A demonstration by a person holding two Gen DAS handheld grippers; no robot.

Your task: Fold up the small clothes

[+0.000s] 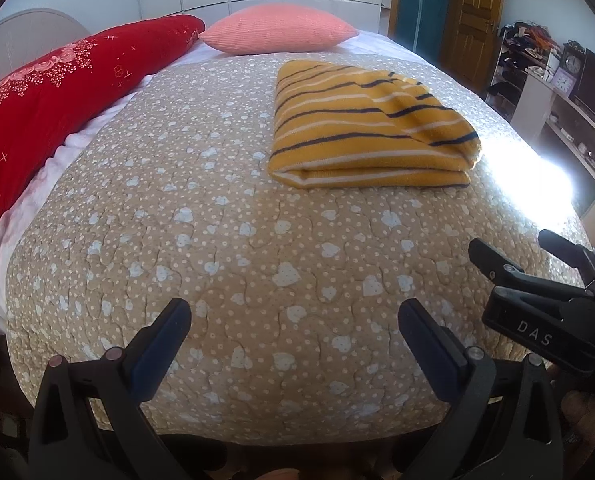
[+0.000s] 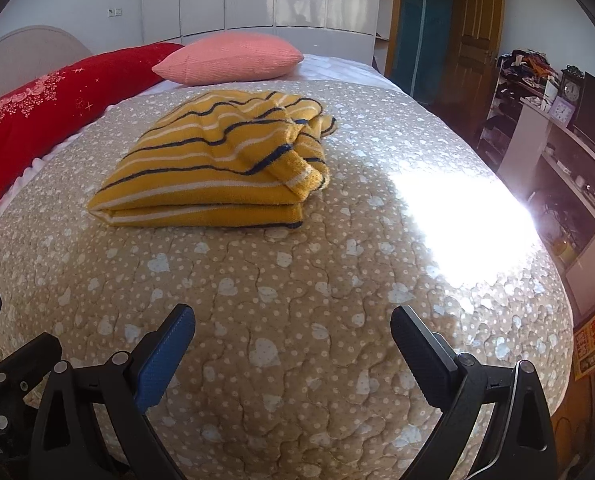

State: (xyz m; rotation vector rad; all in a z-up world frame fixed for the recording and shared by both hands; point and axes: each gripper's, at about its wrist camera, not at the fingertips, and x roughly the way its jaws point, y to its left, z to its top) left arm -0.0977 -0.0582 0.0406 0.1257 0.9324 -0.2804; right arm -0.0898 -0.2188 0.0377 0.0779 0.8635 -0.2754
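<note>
your left gripper [image 1: 293, 344] and right gripper [image 2: 293, 352] both hang spread and empty over the near edge of the quilt [image 1: 225, 240]. well ahead, the yellow striped top [image 2: 213, 168] lies folded on the bed, so folding looks finished or nearly so. a sleeve end bulges at its right side; tucking it flat may be next. its far side is hidden.
</note>
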